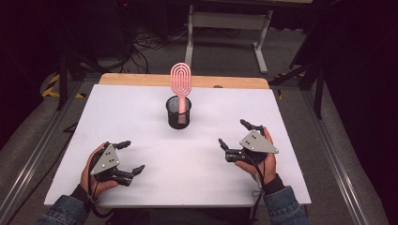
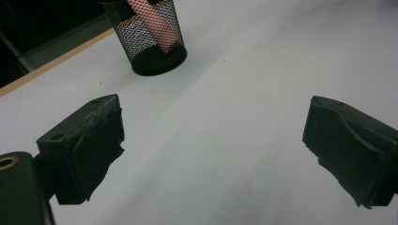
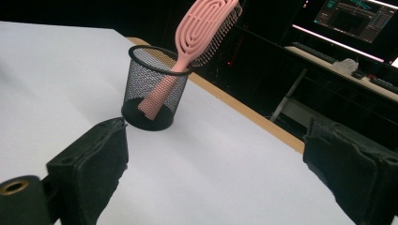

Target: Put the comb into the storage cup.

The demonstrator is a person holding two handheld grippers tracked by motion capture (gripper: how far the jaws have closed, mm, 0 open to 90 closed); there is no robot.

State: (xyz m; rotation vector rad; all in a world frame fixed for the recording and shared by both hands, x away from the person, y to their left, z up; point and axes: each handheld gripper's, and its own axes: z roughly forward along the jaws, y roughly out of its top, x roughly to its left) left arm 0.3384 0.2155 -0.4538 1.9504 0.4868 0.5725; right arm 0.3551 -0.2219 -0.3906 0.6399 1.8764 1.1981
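Note:
A pink hairbrush [image 1: 180, 80] stands handle-down in a black mesh cup [image 1: 179, 114] at the middle of the white table top [image 1: 141, 117], its head leaning above the rim. My left gripper [image 1: 131, 156] rests near the front left, open and holding nothing. My right gripper [image 1: 233, 134] rests at the front right, also open and holding nothing. In the left gripper view the mesh cup [image 2: 149, 40] with the brush handle [image 2: 152, 26] stands far ahead. The right gripper view shows the cup [image 3: 155, 89] and the brush [image 3: 197, 42] beyond its spread jaws.
The white top lies on a wooden board whose far edge [image 1: 183, 80] shows behind the cup. Beyond it stand a white desk frame [image 1: 225, 28] and floor cables. A desk with monitors [image 3: 356, 18] lies off the table's far side.

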